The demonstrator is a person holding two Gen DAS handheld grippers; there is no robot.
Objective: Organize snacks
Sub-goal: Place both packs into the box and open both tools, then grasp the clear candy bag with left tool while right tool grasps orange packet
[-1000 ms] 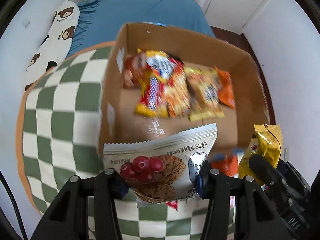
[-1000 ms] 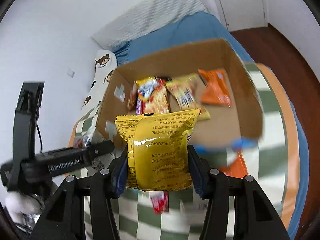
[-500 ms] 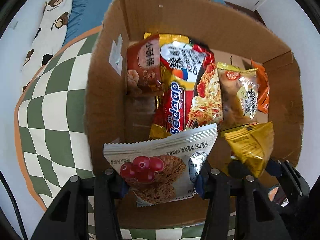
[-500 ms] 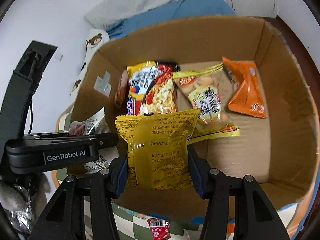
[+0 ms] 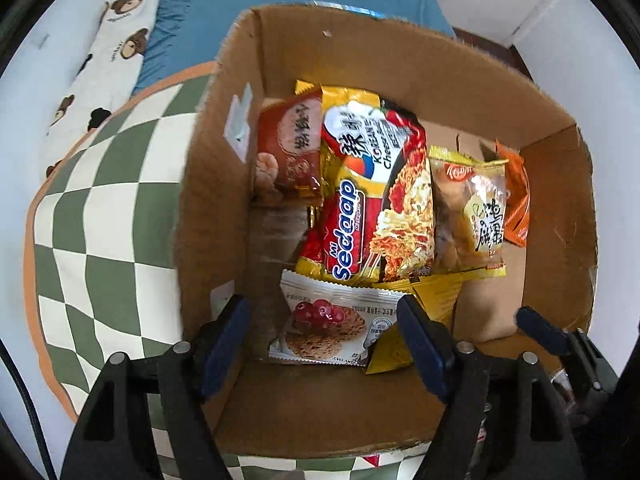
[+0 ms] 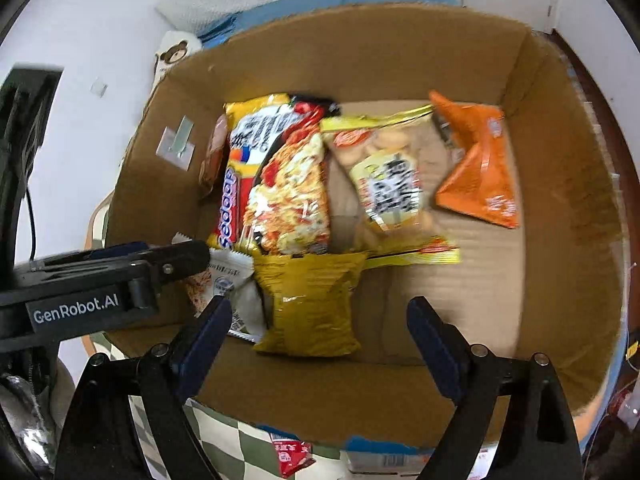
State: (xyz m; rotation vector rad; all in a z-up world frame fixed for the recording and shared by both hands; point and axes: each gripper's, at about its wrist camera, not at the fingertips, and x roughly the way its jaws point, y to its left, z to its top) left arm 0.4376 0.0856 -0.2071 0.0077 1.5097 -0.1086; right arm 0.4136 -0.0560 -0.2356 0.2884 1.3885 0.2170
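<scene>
A cardboard box (image 5: 400,52) holds several snack packets. In the left wrist view the white oat-biscuit packet (image 5: 332,326) lies on the box floor, free of my open left gripper (image 5: 324,340) above it. In the right wrist view the yellow packet (image 6: 308,304) lies on the box floor beside the white packet (image 6: 236,292). My right gripper (image 6: 320,340) is open and empty over it. The yellow packet also shows in the left wrist view (image 5: 432,298). The left gripper shows at the left of the right wrist view (image 6: 172,260).
In the box lie a red noodle packet (image 5: 372,196), a brown packet (image 5: 292,152), a clear biscuit packet (image 5: 472,212) and an orange packet (image 6: 476,176). The box stands on a green checkered cloth (image 5: 100,216). A small red packet (image 6: 290,454) lies outside the box front.
Both grippers have opened over the box. The white packet and the yellow packet have dropped onto the box floor near its front wall.
</scene>
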